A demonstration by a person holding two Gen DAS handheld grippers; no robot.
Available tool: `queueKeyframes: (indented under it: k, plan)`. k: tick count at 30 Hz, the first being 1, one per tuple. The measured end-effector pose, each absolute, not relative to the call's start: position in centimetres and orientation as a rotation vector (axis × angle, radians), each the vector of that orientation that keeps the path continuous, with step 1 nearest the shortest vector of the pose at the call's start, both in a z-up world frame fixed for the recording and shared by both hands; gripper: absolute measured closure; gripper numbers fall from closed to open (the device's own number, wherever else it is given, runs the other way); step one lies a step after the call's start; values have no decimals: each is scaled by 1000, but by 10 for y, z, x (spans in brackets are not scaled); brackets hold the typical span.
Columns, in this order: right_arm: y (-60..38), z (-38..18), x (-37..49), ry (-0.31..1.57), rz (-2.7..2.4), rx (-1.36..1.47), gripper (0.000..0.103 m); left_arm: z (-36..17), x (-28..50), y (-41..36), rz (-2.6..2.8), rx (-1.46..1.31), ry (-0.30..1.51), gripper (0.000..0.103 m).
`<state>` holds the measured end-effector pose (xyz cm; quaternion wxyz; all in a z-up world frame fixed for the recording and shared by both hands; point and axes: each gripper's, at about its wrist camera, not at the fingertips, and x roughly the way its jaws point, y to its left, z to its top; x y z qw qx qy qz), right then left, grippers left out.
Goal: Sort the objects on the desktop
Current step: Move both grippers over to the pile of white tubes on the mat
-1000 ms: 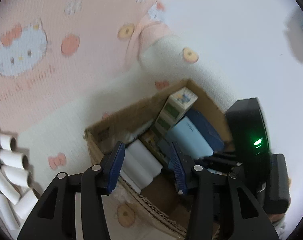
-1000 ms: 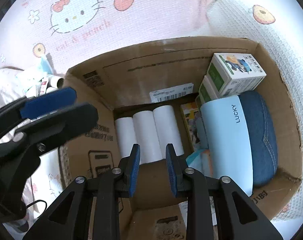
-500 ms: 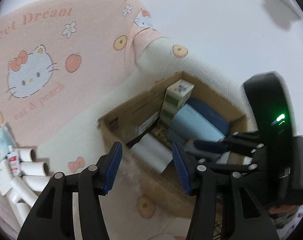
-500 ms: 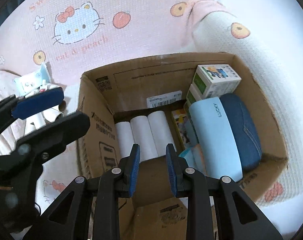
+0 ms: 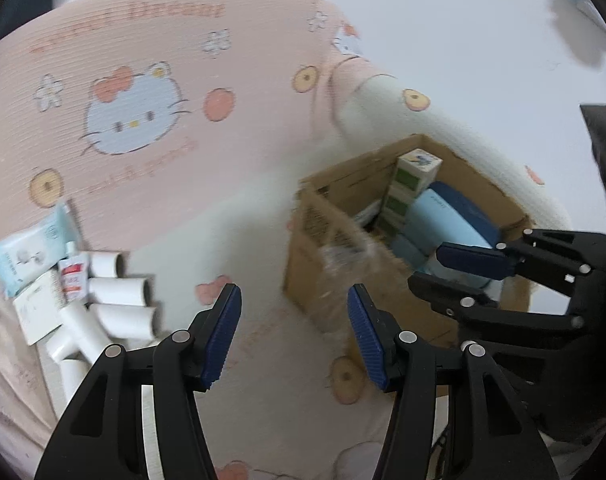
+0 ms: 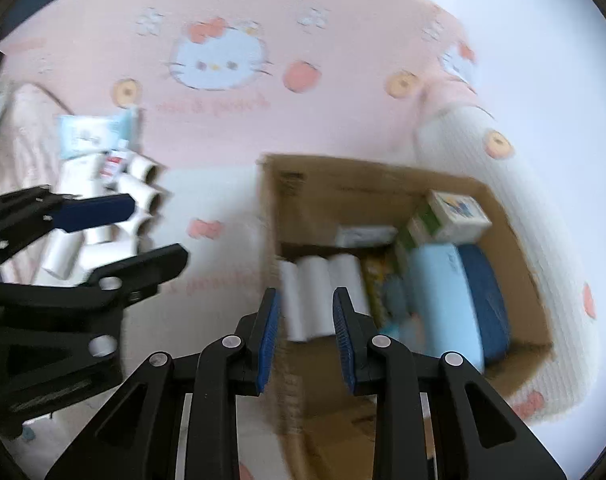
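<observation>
A cardboard box (image 6: 307,192) stands on the pink and white Hello Kitty blanket (image 5: 151,56); it also shows in the left wrist view (image 5: 315,280). In it lie white paper rolls (image 6: 323,292), a light blue case (image 6: 443,296), a dark blue case (image 6: 483,288) and small cartons (image 6: 457,210). More white rolls (image 5: 119,300) and a wipes pack (image 5: 31,254) lie in a heap to the left. My left gripper (image 5: 293,336) is open and empty over the blanket left of the box. My right gripper (image 6: 305,334) is open and empty above the box's near left wall.
A small white carton (image 5: 39,306) and a red and white tube (image 5: 73,276) lie among the loose rolls. A white wall (image 5: 463,40) rises behind the blanket. The right gripper (image 5: 469,276) reaches in at the right of the left wrist view.
Both grippers have pulled back and swung left, away from the box. The heap of loose rolls has come into view. Both stay open and empty.
</observation>
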<state>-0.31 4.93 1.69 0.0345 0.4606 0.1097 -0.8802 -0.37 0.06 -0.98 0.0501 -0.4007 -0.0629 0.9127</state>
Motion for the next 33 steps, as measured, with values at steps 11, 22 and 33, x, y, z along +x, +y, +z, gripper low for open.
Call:
queueKeyframes:
  k: [11, 22, 33]
  plan:
    - [-11, 32, 18, 297, -2656, 743, 64, -35, 26, -68, 2913, -1233, -347, 44]
    - [-59, -12, 20, 452, -2552, 645, 27, -87, 64, -109, 2964, -1403, -478, 43]
    - [-56, -79, -26, 133, -2414, 991, 25, -136, 89, -186, 2801, -1368, -1464, 44]
